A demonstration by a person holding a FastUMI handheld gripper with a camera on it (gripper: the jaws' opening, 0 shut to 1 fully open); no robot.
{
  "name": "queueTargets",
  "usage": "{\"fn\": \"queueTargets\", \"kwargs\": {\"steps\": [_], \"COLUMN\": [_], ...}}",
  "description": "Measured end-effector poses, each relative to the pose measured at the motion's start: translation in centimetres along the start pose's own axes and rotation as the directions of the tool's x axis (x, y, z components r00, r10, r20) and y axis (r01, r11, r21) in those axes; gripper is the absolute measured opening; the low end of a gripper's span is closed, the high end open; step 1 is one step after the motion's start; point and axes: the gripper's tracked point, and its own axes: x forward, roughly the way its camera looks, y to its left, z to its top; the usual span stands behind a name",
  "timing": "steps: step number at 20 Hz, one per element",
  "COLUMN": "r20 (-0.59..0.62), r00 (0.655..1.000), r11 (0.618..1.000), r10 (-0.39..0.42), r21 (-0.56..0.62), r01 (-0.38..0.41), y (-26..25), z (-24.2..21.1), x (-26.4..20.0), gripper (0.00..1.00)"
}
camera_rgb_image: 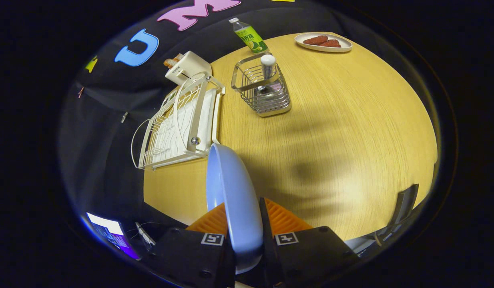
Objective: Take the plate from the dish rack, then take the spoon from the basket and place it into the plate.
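At about nine o'clock from the tongs [243, 224] we see the dish rack [179, 124], standing bare at the near-left edge of the surface [351, 132]. Just past it, toward eleven o'clock, a white box [187, 67] lies against the booth wall.

Straight ahead at twelve o'clock the plate [231, 188] stands on edge between our fingers, both of which press its rim, so the tongs are clamped on it. It hangs in the air just beside the rack's near corner and clear of it.

Beyond the plate, still around twelve o'clock, sits the wire basket [263, 90] with the spoon [267, 66] upright inside, handle up. A green bottle [250, 37] stands just behind it. At one o'clock, far across the surface, a small dish [323, 42] carries some reddish food.

We judge the first step nearly done: the plate is out of the rack but not yet set down. Next we need to tip it flat and lower it onto the bare wood to the right, near the basket, then release. Only then can we reach for the spoon's handle.
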Motion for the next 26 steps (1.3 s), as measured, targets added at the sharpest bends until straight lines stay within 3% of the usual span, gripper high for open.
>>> {"fn": "queueTargets", "kwargs": {"steps": [2,7,13,17,20,23,26], "r20": [0.001,0.009,0.038,0.116,0.264,0.386,0.419], "r00": [1.0,0.998,0.998,0.992,0.962,0.917,0.899], "r11": [0.999,0.998,0.998,0.997,0.984,0.952,0.921], "r10": [0.011,-0.062,-0.045,-0.056,-0.065,-0.104,-0.131], "r21": [0.03,0.033,0.041,-0.038,-0.142,-0.229,-0.284], "r01": [-0.011,0.062,0.044,0.061,0.106,0.204,0.266], "y": [0.1,-1.9,-1.4,-0.9,-0.1,-0.3,-0.5], "z": [-0.1,0.3,1.6,3.2,7.0,11.3,14.6], "x": [0.2,0.6,0.0,-2.2,-4.9,-7.1,-7.0], "gripper": [0.32,0.42,0.42,0.42,0.45,0.52,0.52]}}
